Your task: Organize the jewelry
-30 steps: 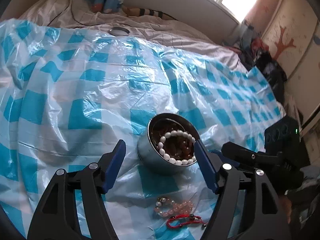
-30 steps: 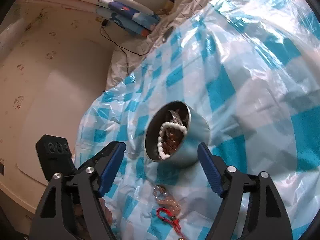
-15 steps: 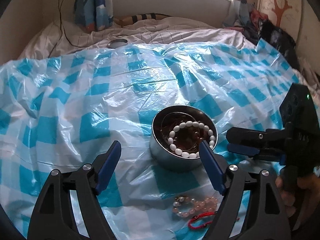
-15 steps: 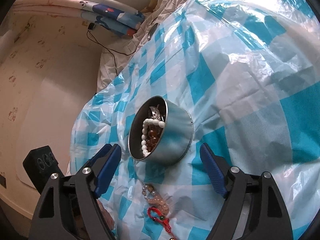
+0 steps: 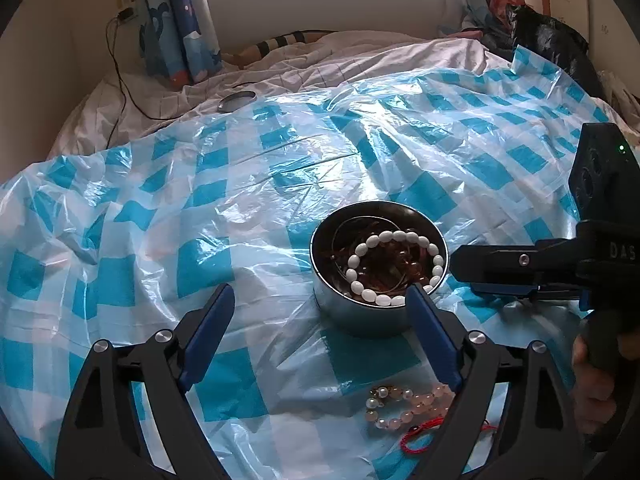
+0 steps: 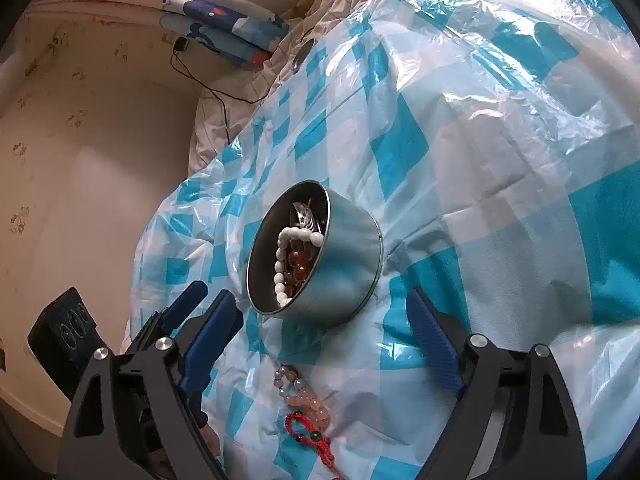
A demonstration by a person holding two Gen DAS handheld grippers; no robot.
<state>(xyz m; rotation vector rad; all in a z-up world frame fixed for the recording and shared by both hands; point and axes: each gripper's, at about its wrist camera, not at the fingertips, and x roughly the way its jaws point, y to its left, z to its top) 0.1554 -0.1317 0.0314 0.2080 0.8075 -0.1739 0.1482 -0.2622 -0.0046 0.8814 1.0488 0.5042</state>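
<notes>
The step in hand appears to be collecting loose pieces into the round metal tin point(image 5: 360, 312), which stands upright on the blue-checked plastic sheet point(image 5: 208, 256) and already holds a white bead bracelet point(image 5: 394, 268) over amber beads. Two pieces remain outside, on the sheet just in front of the tin: a pink bead bracelet point(image 5: 404, 404) and, beyond it from the tin, a red cord bracelet point(image 6: 310, 436). The left gripper point(image 5: 320, 336) hovers in front of the tin, jaws opening, nothing between them. The right gripper point(image 6: 320, 340) hovers likewise, jaws opening, empty. The next move likely calls for lowering one gripper onto the pink beads. Obstacles: the sheet is crinkled and may be pinched with the beads; the two bracelets touch and may lift together. A tin lid point(image 5: 237, 101) lies well behind the tin.
</notes>
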